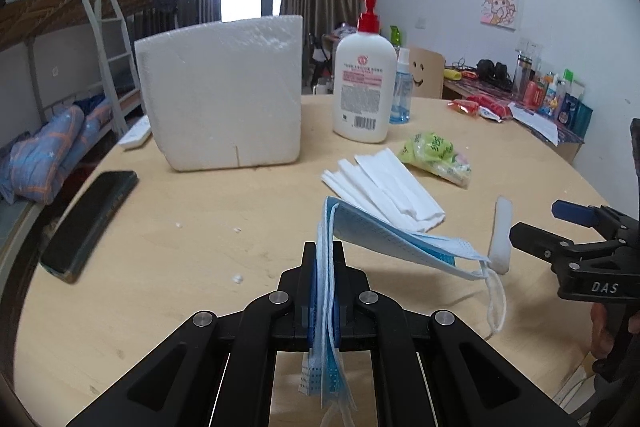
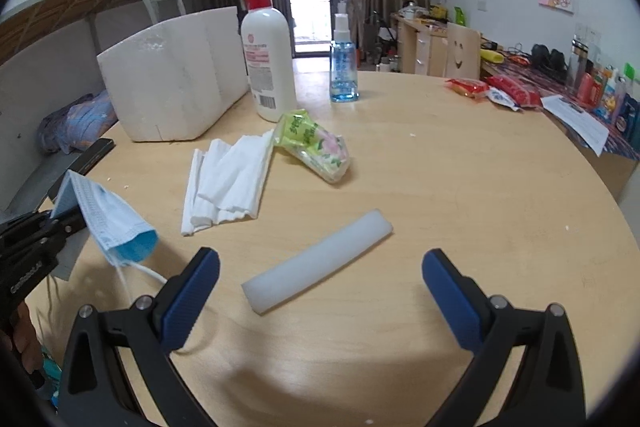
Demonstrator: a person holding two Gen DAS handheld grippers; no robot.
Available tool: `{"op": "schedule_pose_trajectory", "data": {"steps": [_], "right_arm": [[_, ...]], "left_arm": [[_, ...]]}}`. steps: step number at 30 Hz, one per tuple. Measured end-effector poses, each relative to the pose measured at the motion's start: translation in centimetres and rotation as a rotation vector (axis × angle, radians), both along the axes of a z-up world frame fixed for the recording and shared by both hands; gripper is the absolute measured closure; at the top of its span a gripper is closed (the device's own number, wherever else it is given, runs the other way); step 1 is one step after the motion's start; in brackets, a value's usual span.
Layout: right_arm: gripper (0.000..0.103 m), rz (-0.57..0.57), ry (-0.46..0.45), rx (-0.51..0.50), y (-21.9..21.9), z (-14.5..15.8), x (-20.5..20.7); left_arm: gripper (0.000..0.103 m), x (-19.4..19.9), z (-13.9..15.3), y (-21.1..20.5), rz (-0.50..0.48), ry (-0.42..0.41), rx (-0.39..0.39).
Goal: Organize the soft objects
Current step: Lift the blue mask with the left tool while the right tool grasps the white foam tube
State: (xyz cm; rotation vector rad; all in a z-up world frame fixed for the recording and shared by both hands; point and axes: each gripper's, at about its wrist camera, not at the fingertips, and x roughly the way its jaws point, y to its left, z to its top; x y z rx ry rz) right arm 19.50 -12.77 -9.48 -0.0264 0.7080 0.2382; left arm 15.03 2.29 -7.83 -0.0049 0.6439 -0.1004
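My left gripper [image 1: 325, 251] is shut on a light blue face mask [image 1: 384, 237], which droops to the right just above the round wooden table [image 1: 168, 227]; its ear loop [image 1: 496, 301] dangles. The mask [image 2: 108, 217] also shows at the left of the right wrist view, in the left gripper [image 2: 64, 215]. My right gripper [image 2: 320, 261] stands open, its blue pads [image 2: 192, 291] wide apart, just short of a white foam stick [image 2: 316, 263] lying on the table. Folded white tissues [image 2: 228, 179] and a green tissue packet [image 2: 316, 143] lie farther back.
A white foam box [image 1: 224, 95] stands at the back left, with a lotion pump bottle [image 1: 362, 87] and a blue spray bottle [image 1: 402, 91] beside it. A black phone [image 1: 90, 221] lies near the left edge. Red snack packets [image 2: 496, 89] lie at the far right.
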Motion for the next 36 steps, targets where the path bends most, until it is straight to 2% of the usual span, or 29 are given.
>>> {"op": "schedule_pose_trajectory", "data": {"steps": [10, 15, 19, 23, 26, 27, 36], "right_arm": [[0.001, -0.133, 0.011, -0.049, 2.4, -0.1, 0.0], [0.001, -0.188, 0.03, -0.037, 2.9, -0.8, 0.3], [0.008, -0.211, 0.053, -0.001, 2.7, -1.4, 0.5], [0.009, -0.256, 0.068, 0.011, 2.3, -1.5, 0.6], [0.017, -0.276, 0.096, 0.015, 2.3, -1.8, 0.9], [0.023, -0.282, 0.12, 0.02, 2.4, -2.0, 1.2], [0.05, -0.301, 0.135, -0.006, 2.8, -2.0, 1.1]], "left_arm": [[0.097, 0.0, 0.8, 2.9, -0.07, -0.043, -0.029], [0.097, -0.3, 1.1, 3.3, -0.104, -0.048, -0.026], [0.097, -0.6, 0.9, 3.7, -0.123, -0.049, -0.033], [0.097, -0.6, 0.9, 4.1, -0.129, -0.049, -0.037], [0.097, -0.6, 0.9, 4.2, -0.136, -0.051, -0.043], [0.097, -0.6, 0.9, 4.3, -0.138, -0.053, -0.045], [0.097, -0.4, 0.9, 4.5, -0.133, -0.053, -0.064]]}}
